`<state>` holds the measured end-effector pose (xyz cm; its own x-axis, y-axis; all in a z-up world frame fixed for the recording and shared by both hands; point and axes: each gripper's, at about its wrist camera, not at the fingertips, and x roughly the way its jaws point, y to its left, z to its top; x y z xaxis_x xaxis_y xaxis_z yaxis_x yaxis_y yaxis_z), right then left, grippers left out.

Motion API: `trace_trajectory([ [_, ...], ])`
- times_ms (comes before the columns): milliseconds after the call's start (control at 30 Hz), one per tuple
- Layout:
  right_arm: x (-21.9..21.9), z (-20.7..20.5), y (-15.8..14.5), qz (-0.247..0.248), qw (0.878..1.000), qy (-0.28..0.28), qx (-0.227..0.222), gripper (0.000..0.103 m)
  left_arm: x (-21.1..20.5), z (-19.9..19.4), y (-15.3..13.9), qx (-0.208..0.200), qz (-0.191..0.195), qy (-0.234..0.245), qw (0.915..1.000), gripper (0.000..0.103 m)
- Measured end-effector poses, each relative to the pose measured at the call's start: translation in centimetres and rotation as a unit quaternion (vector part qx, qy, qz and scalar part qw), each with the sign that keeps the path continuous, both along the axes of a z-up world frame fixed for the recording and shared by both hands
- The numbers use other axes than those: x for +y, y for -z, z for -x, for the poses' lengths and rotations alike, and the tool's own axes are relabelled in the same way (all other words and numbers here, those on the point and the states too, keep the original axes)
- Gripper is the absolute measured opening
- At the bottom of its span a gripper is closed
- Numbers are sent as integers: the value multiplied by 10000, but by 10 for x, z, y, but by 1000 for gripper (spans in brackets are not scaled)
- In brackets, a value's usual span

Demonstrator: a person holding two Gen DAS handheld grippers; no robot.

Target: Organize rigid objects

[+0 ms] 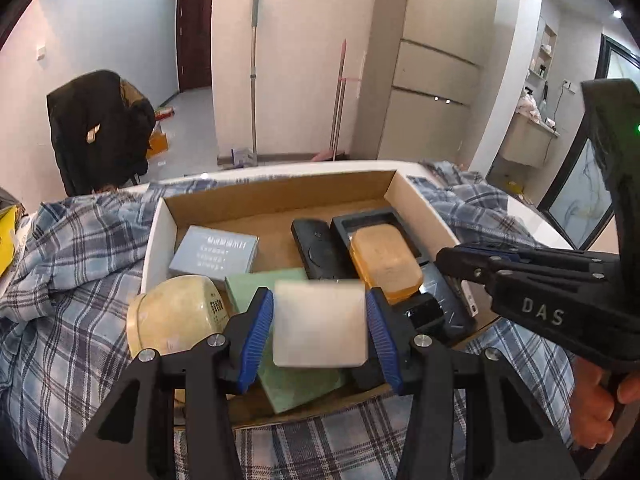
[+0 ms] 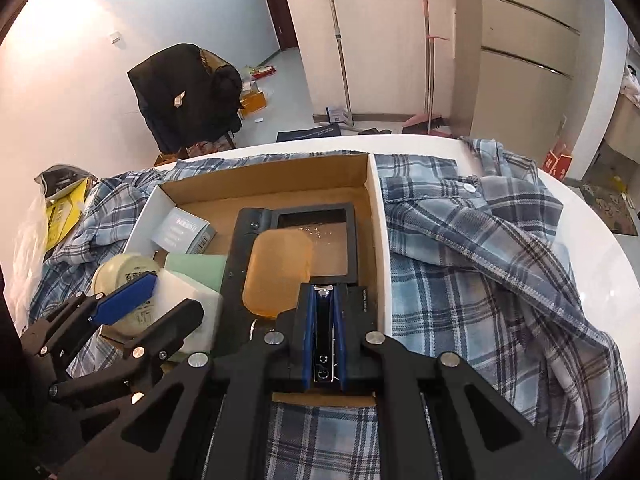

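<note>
At the left end of the white desk [image 2: 580, 216], which is covered by a plaid shirt [image 2: 480, 248], a yellow packet [image 2: 64, 212] is lying beside the cardboard box [image 1: 280, 192]. Inside the box, by its left wall, a pale blue carton [image 1: 214, 254] is sitting, with a round cream container [image 1: 176, 316] leaning at the near-left corner and a green slab [image 1: 256, 284] lying flat next to it.

The left tool [image 1: 320, 320] is gripping a white block [image 1: 320, 324] between its blue pads, one pad on each side, and is hanging over the green slab at the near edge of the box. Judging by this, the step in hand is bringing the block down into the box. The next move is calling for a gentle lowering onto the slab or into the free space behind it, then spreading the pads to let go.

Further right, a black remote [image 1: 316, 248] is lying along the middle, and an orange bar [image 1: 386, 260] is resting across a black tray [image 2: 316, 240].

The right tool [image 2: 324, 340] is clamping a thin black-and-silver object [image 2: 323, 344], possibly a nail clipper, over the near-right part of the box. It is likely needing a free spot next to the tray before release. A hand [image 1: 596, 408] is holding that tool at the right.
</note>
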<state>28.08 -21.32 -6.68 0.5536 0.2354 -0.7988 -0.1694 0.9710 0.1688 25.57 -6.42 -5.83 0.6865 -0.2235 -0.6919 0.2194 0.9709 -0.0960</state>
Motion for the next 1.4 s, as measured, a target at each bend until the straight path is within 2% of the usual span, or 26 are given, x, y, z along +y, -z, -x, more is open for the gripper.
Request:
trace_trajectory([
  [33, 0, 0, 0, 0, 10000, -10, -9, 9, 1, 2, -3, -69, 16, 0, 10000, 51],
  [67, 1, 1, -1, -5, 10000, -1, -23, 9, 3, 5, -8, -186, 61, -19, 9998, 59],
  [100, 0, 1, -2, -9, 10000, 16, -37, 9, 4, 7, -12, -286, 57, -52, 9996, 76],
  [133, -1, 1, -2, -8, 10000, 22, -52, 9, 5, 11, -16, -438, 23, -91, 9990, 81],
  [267, 0, 0, 1, -34, 10000, 17, -19, 9, 12, 34, -38, -1243, 154, 19, 9921, 85],
  [367, -1, 0, 3, -93, 10000, 1, 17, 9, 19, 51, -51, -1927, 343, -159, 9805, 90],
  [400, -1, -1, 3, -74, 10000, 5, 11, 9, 21, 53, -53, -2058, 424, -240, 9774, 100],
  [433, -1, -1, 4, -45, 10000, 14, -3, 9, 23, 54, -54, -2112, 458, -308, 9759, 103],
  [633, -1, -5, 12, -48, 9999, -21, 119, 9, 26, 46, -46, -2071, 306, -346, 9772, 103],
  [767, 1, -6, 18, 17, 9998, -33, 185, 9, 35, 45, -45, -2016, 517, -428, 9772, 103],
  [1000, 0, -7, 23, 41, 9997, 73, 227, 9, 39, 43, -43, -1811, 634, -446, 9804, 103],
  [1167, -5, 7, -9, -127, 9998, 85, -144, 9, 36, 56, -62, -2124, 501, -457, 9748, 103],
  [1233, -9, 17, -25, -214, 9993, 97, -302, 9, 34, 69, -78, -2382, 367, -382, 9698, 103],
  [1400, -17, 51, -69, -285, 9964, 79, -794, 9, 36, 109, -105, -2643, 243, -194, 9639, 103],
])
